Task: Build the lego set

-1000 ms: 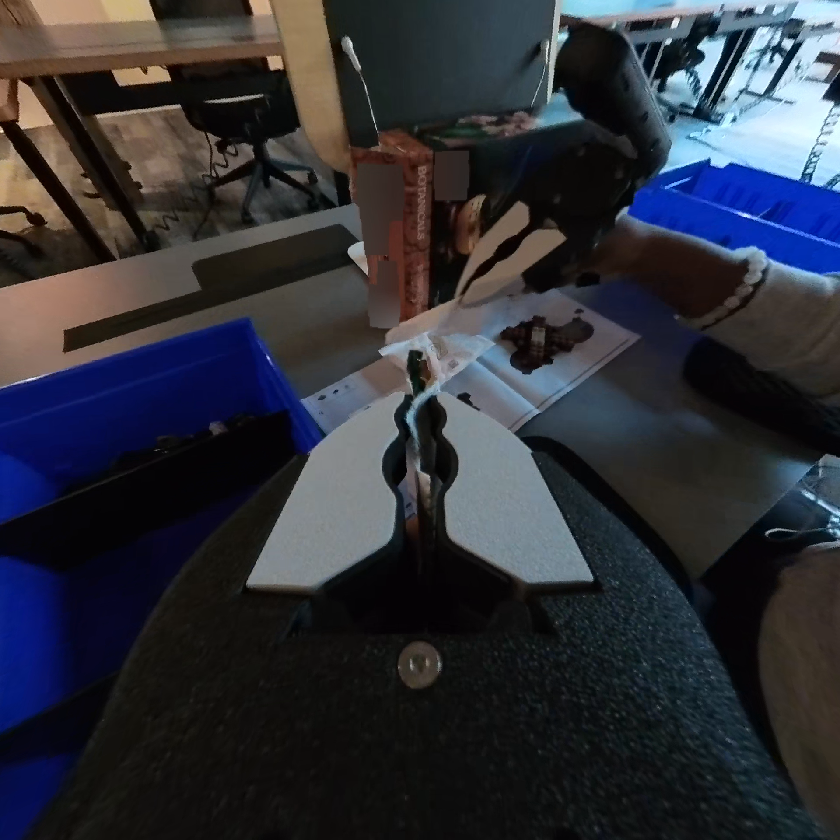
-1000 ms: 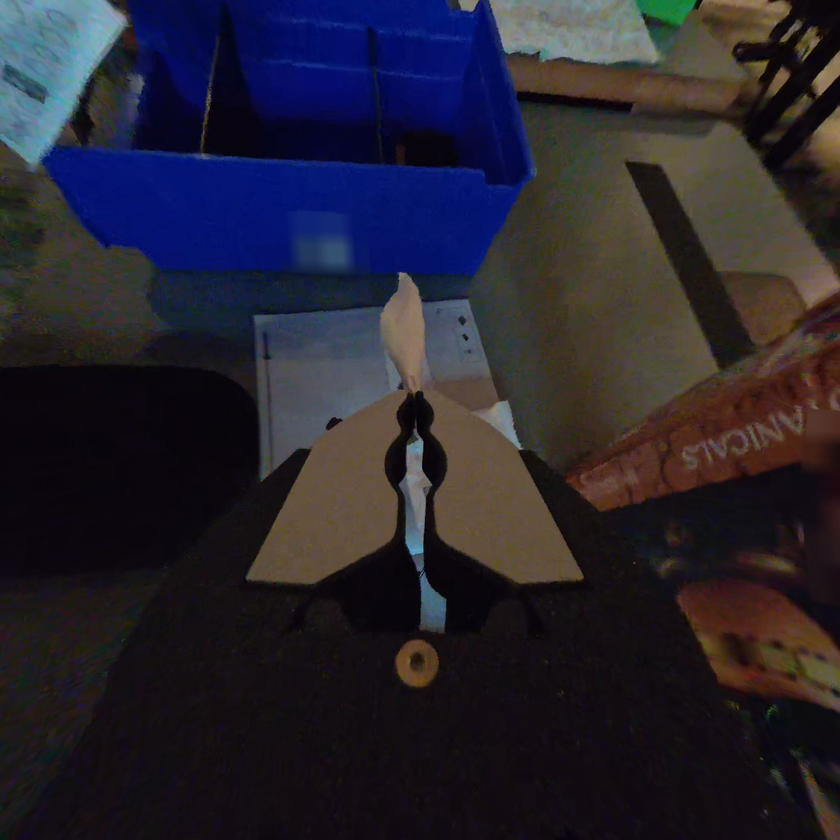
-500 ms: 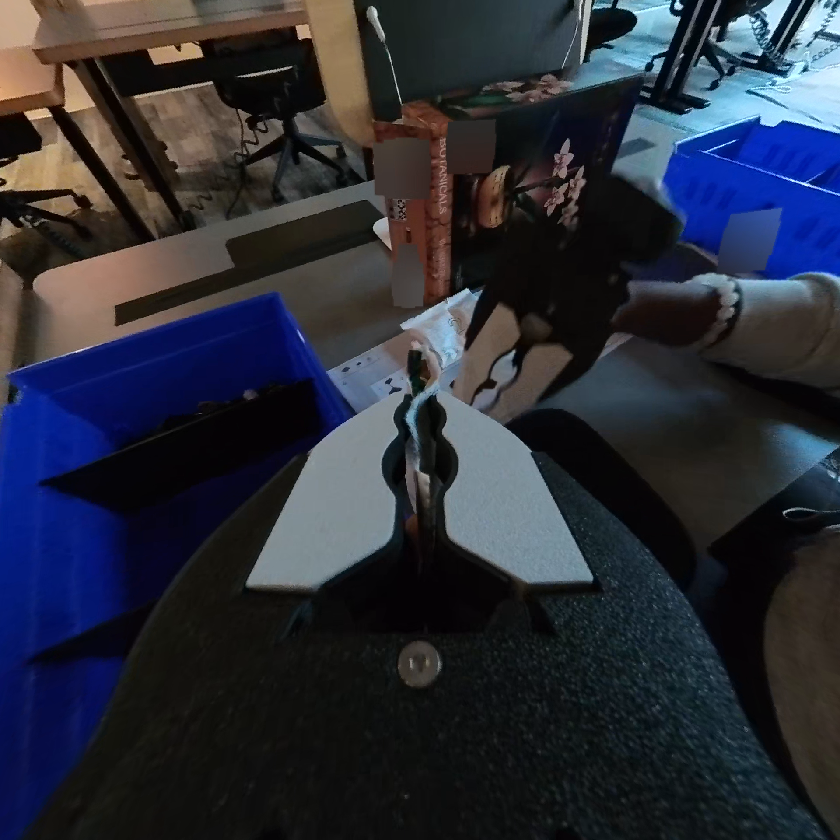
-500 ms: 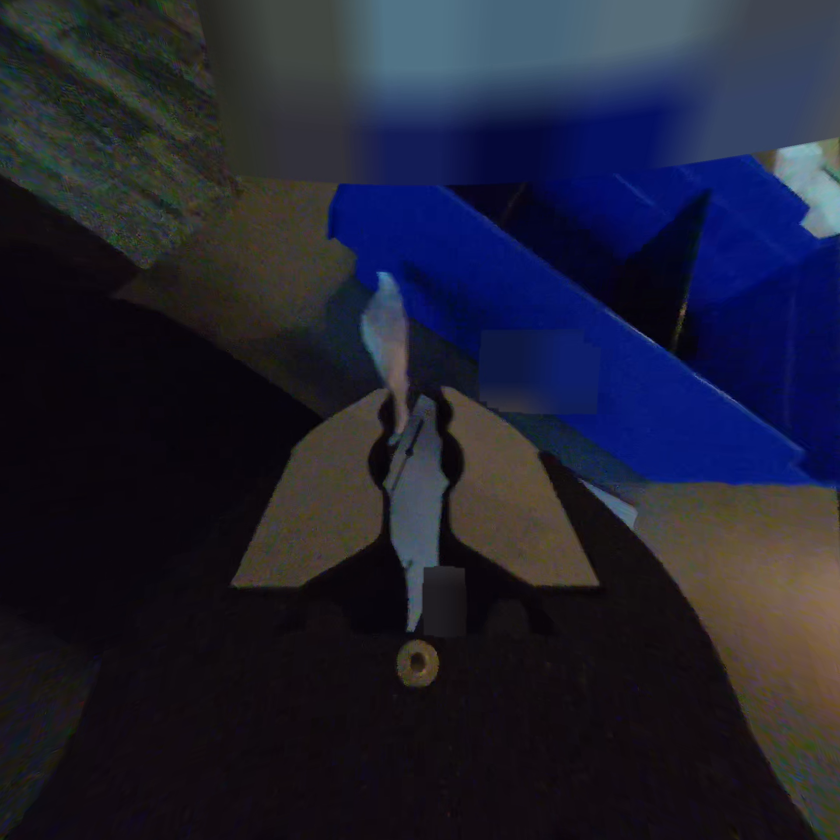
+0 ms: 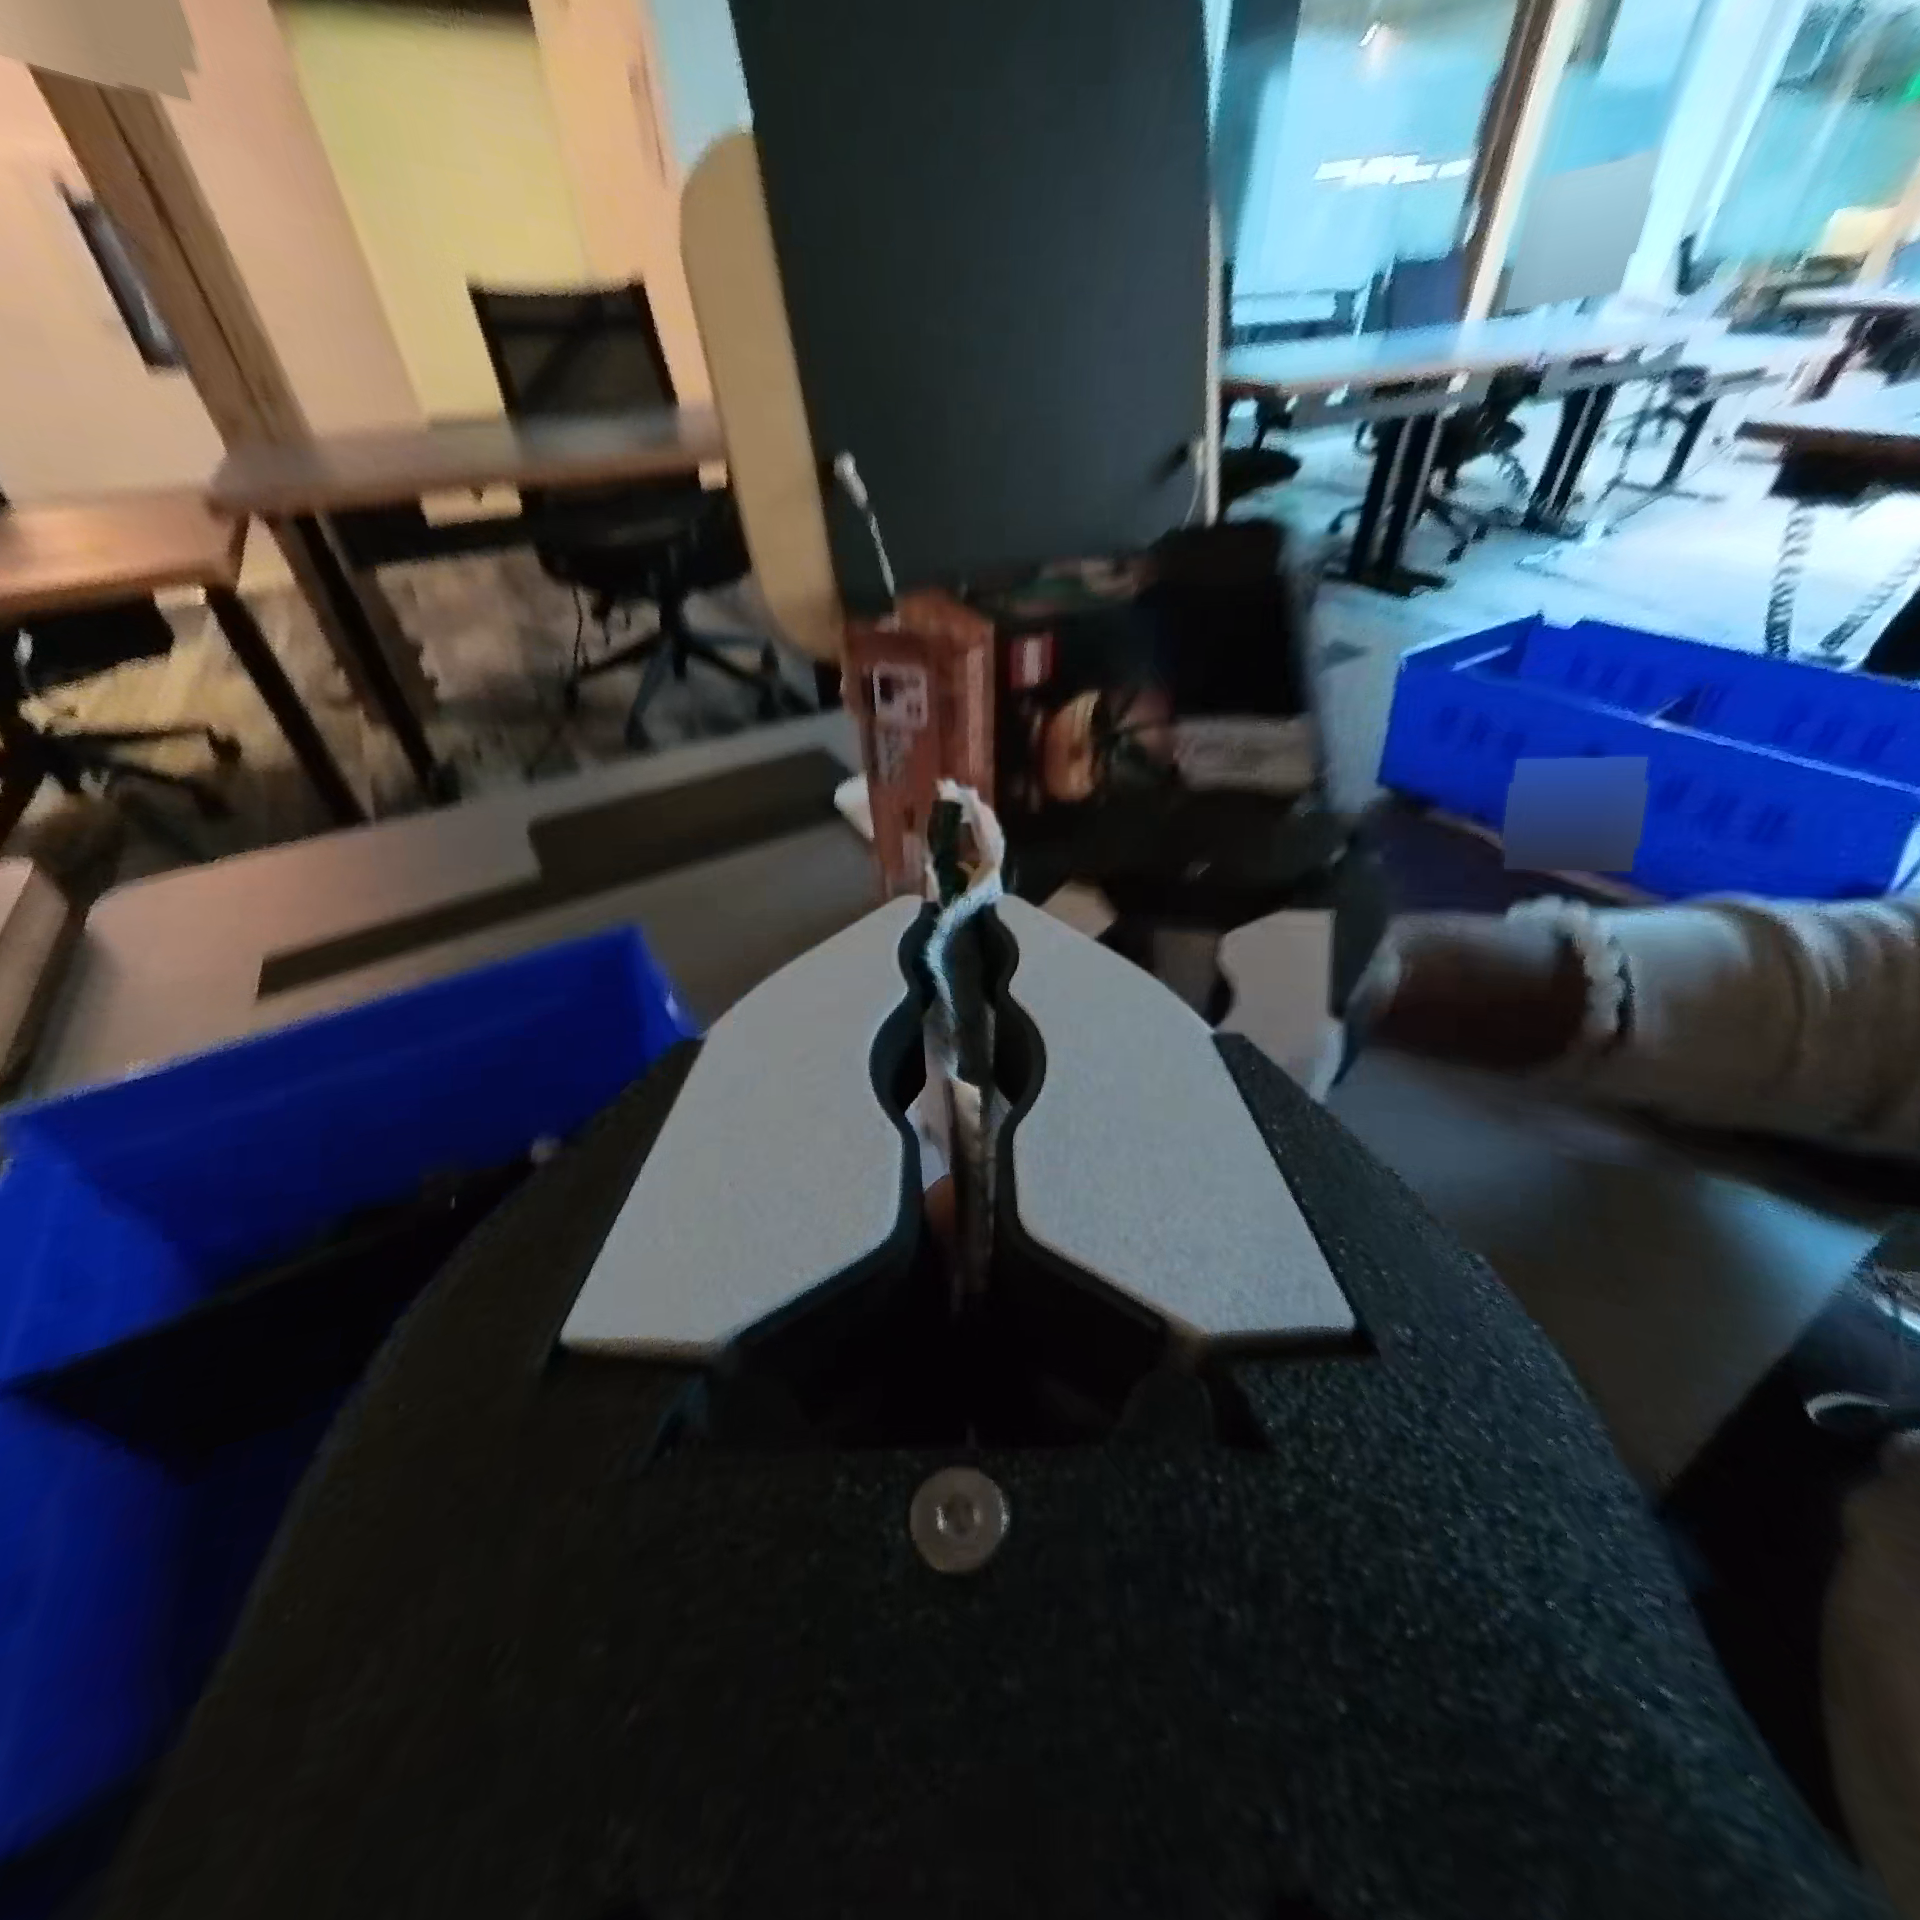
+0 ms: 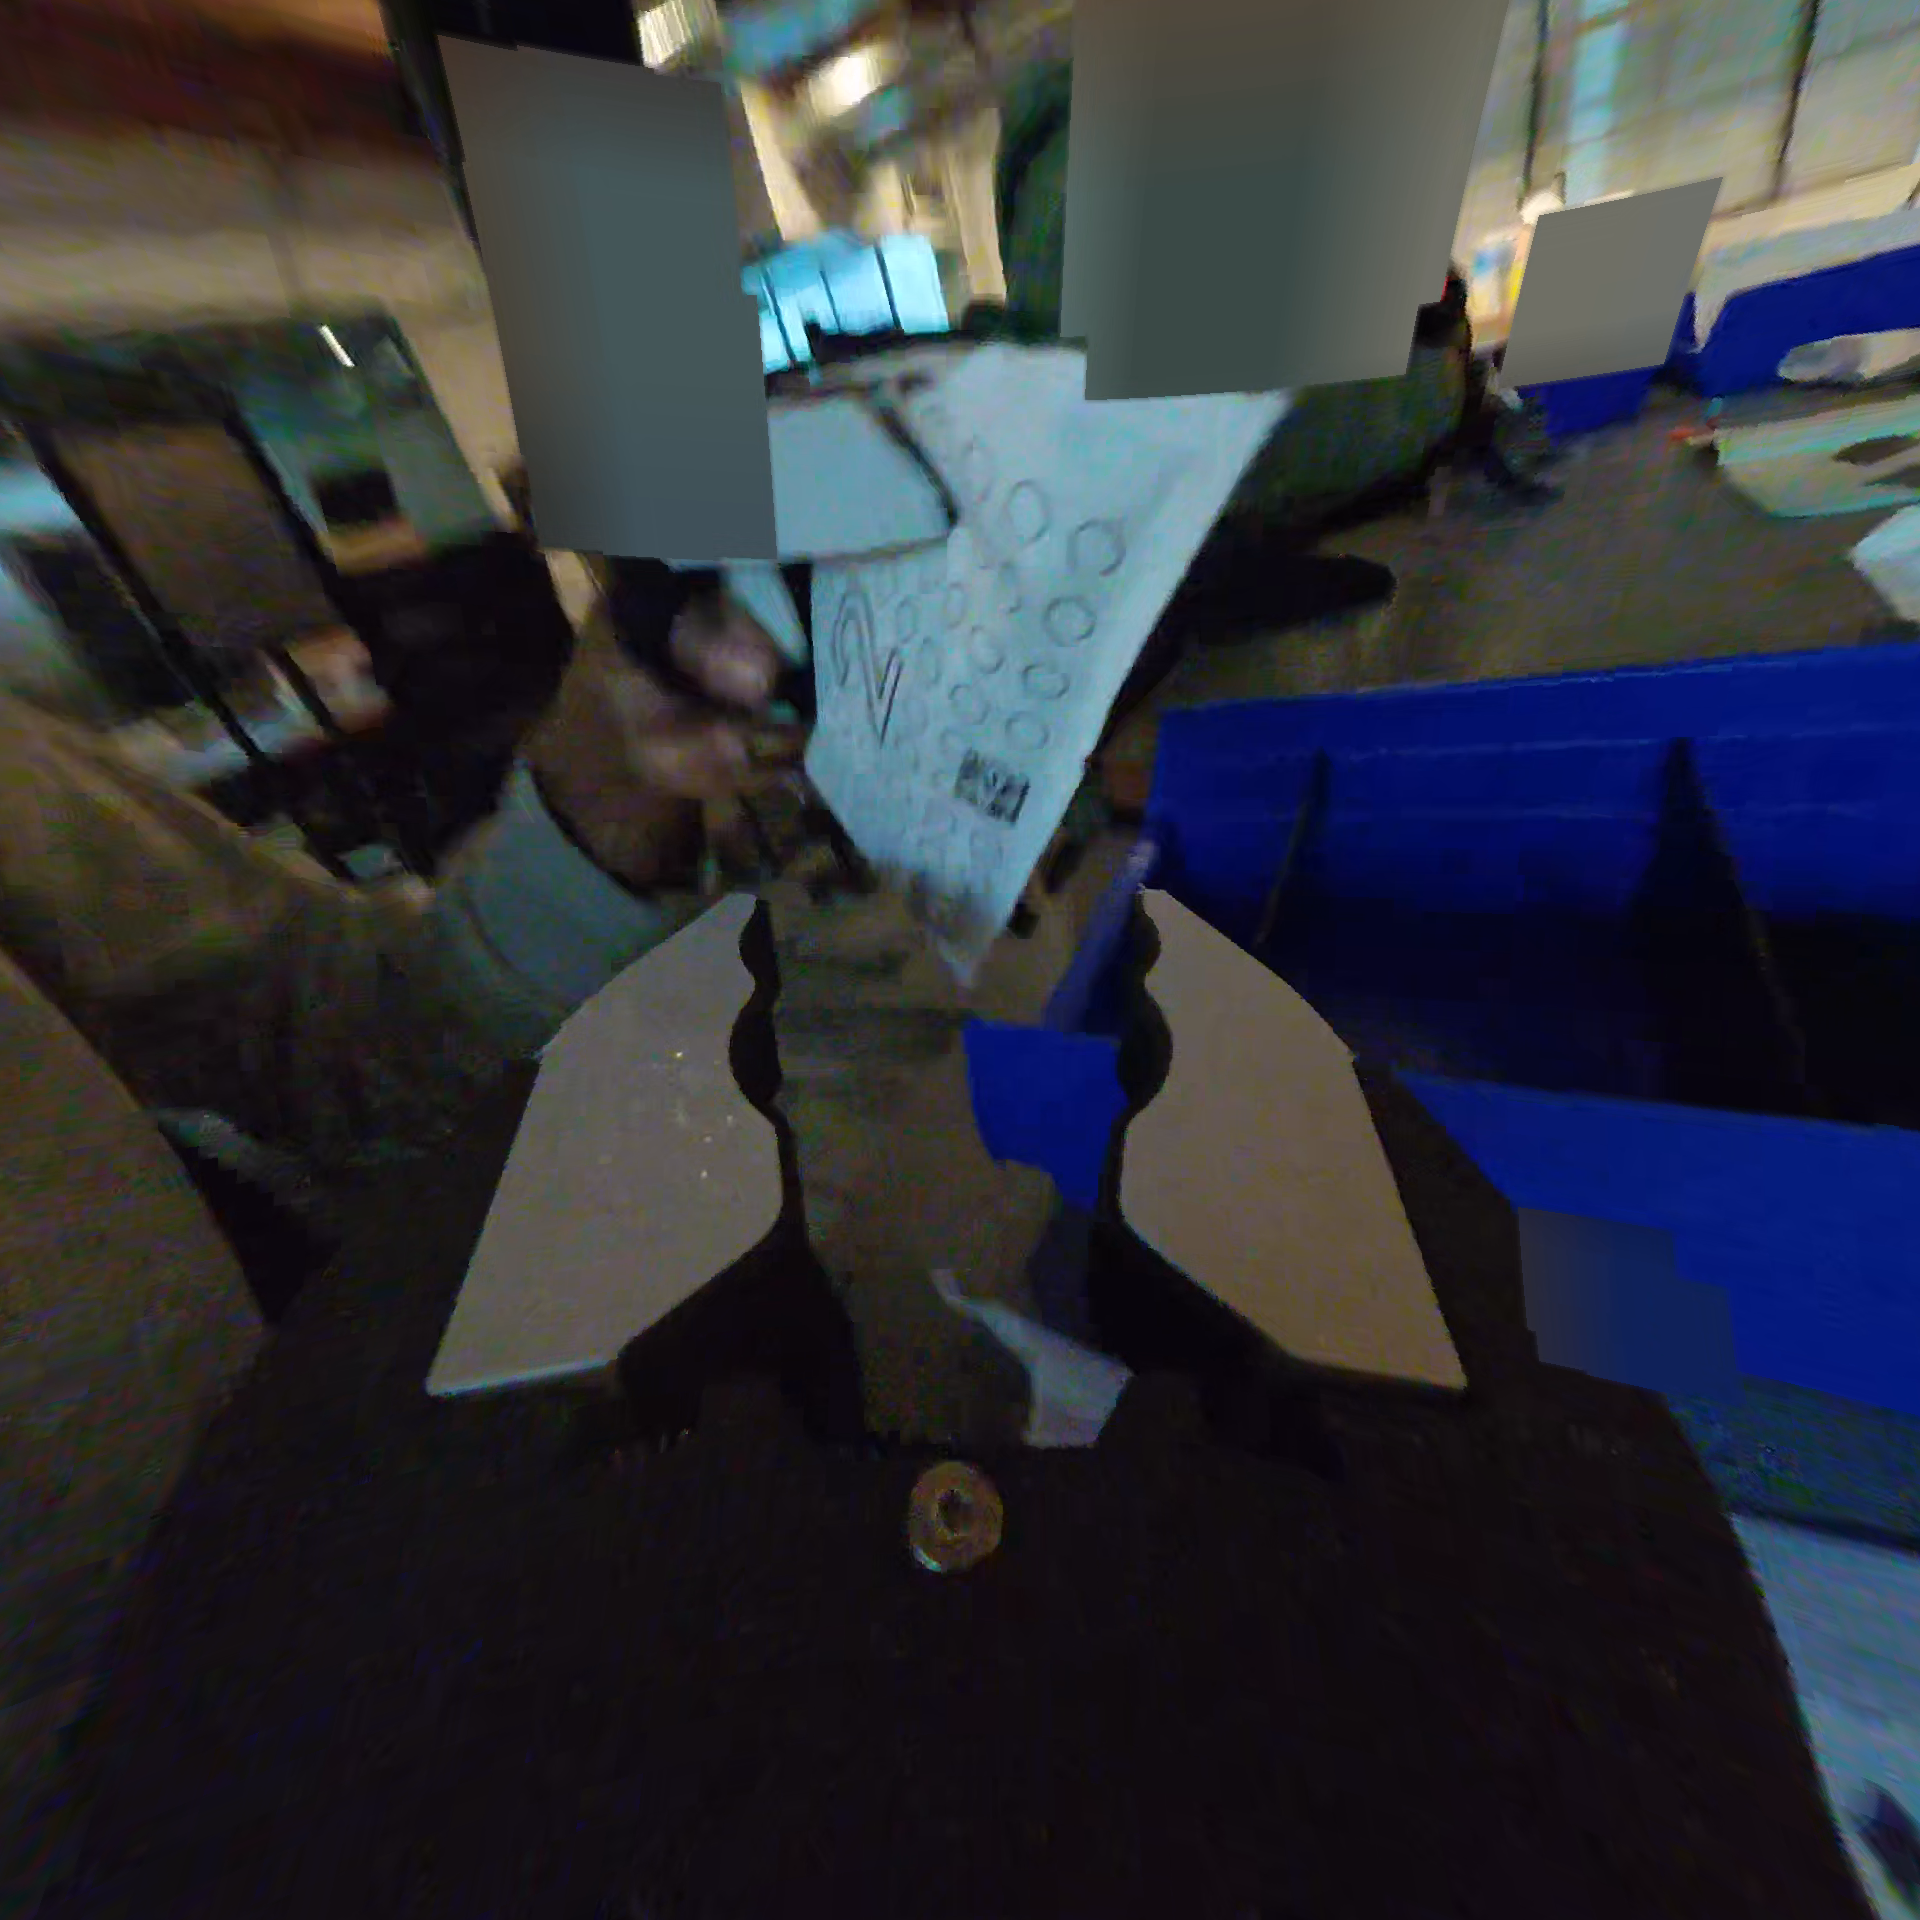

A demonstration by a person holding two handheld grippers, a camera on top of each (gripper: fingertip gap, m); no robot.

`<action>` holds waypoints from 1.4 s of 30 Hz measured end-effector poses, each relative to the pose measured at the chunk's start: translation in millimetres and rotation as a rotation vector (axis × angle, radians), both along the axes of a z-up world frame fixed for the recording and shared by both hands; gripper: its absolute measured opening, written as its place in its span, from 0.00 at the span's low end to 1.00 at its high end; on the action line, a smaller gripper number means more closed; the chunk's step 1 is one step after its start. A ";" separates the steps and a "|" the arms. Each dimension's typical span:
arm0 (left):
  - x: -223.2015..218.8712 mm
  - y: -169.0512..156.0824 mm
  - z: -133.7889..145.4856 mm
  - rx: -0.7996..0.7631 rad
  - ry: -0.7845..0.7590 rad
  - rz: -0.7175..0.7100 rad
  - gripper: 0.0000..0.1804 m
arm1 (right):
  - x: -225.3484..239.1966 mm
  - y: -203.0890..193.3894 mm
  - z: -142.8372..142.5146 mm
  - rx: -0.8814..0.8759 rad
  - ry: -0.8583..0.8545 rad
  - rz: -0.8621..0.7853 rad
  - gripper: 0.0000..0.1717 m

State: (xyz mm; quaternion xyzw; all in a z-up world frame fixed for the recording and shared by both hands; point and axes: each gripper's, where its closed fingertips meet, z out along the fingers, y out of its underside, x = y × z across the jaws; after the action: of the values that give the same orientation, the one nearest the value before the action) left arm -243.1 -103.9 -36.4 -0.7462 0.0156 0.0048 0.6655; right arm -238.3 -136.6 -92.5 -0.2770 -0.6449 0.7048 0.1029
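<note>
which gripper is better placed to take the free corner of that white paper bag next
Likely the right gripper: it is open, and the white paper bag's lower corner hangs just ahead of it. The left gripper is shut on that bag's edge.

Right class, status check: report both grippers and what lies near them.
Left gripper shut on white paper bag. Right gripper open, nothing between fingers; bag hangs just ahead. Blue bin beside right finger; box ahead of left.
</note>
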 end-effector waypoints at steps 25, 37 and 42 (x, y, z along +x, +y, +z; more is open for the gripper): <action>-49.6 -22.9 -8.6 -0.001 0.099 0.104 0.30 | -60.1 17.1 27.2 -0.048 0.140 0.012 0.09; -56.7 -2.1 -25.0 -0.244 0.398 0.085 0.12 | -82.8 37.1 4.3 0.299 0.252 -0.208 0.09; -51.6 0.0 -25.9 -0.255 0.351 0.045 0.03 | -82.2 40.5 1.5 0.298 0.249 -0.217 0.09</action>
State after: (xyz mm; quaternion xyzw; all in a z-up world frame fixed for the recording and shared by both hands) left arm -294.7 -103.9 -62.2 -0.8122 0.1149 0.1475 0.5526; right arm -320.5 -96.1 -91.0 -0.2376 -0.6907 0.6151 0.2969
